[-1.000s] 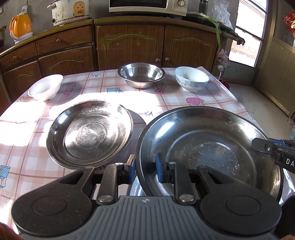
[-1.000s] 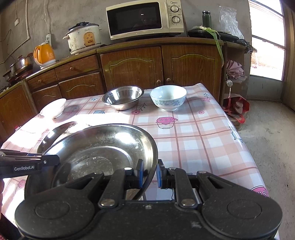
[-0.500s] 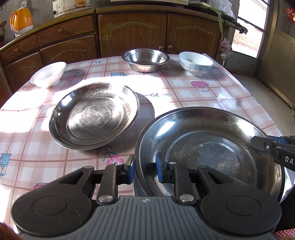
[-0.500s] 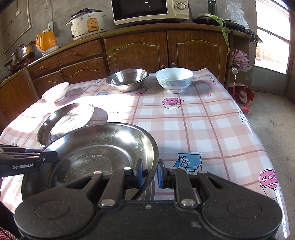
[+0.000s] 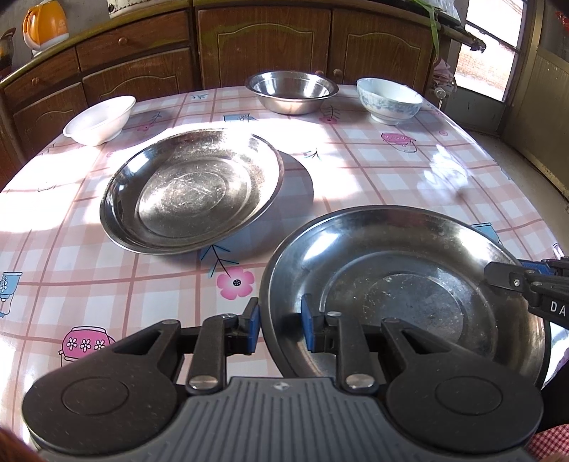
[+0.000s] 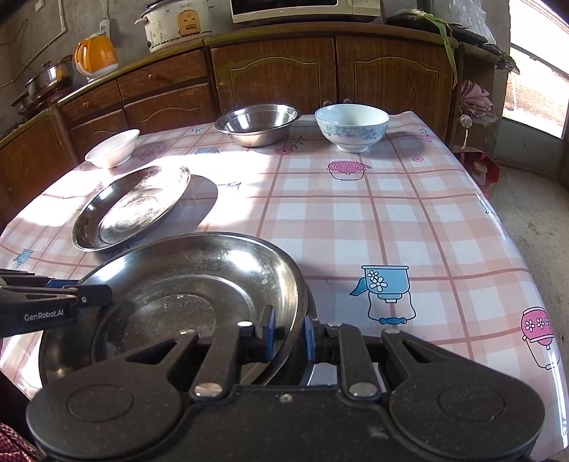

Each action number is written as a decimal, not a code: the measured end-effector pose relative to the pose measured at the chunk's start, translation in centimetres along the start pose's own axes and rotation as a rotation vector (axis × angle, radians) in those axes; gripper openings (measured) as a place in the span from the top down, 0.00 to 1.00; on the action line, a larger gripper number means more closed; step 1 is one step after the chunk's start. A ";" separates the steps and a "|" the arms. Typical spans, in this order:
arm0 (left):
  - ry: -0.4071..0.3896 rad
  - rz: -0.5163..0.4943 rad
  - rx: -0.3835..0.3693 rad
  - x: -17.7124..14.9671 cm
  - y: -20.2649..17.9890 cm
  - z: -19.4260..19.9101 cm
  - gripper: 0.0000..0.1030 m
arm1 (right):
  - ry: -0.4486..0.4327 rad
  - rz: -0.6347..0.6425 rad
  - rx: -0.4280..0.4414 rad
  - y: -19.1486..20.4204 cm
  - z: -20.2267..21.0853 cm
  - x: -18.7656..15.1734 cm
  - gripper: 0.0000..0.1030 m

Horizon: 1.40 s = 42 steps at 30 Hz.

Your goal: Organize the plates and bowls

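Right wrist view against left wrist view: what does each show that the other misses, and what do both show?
Only the right wrist view shows the microwave, rice cooker and steel pot on the counter.

Only the left wrist view shows the whole far rim of the held steel plate and the flower print beside it.

Both show the left gripper and right gripper clamped on opposite rims of that plate, the second steel plate, the white bowl, steel bowl, patterned bowl and orange kettle.

pink checked table (image 5: 373,184), steel plate (image 5: 192,192), steel bowl (image 5: 291,90), white bowl (image 5: 97,121), patterned bowl (image 5: 389,99)
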<state>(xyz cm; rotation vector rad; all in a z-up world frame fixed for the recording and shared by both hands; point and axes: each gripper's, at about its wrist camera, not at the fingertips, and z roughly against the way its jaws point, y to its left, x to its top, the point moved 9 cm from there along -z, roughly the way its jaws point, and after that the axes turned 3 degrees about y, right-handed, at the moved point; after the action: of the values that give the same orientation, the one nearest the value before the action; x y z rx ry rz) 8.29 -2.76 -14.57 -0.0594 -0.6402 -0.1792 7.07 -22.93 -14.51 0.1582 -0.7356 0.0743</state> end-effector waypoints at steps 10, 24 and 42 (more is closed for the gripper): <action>0.013 0.005 -0.010 -0.6 -0.2 -0.4 0.75 | 0.008 0.007 -0.011 0.0 -0.3 -0.4 0.78; 0.015 0.015 -0.022 -0.8 -0.3 -0.6 0.75 | 0.009 0.011 -0.014 0.1 -0.3 -0.5 0.77; 0.020 0.006 -0.028 -1.0 -0.2 -1.1 0.74 | 0.014 0.048 -0.038 0.1 -0.2 -0.6 0.72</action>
<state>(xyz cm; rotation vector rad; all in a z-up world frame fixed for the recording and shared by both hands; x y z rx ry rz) 8.05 -2.96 -16.05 -0.0862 -0.6180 -0.1829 6.70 -22.78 -15.02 0.1039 -0.7265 0.1073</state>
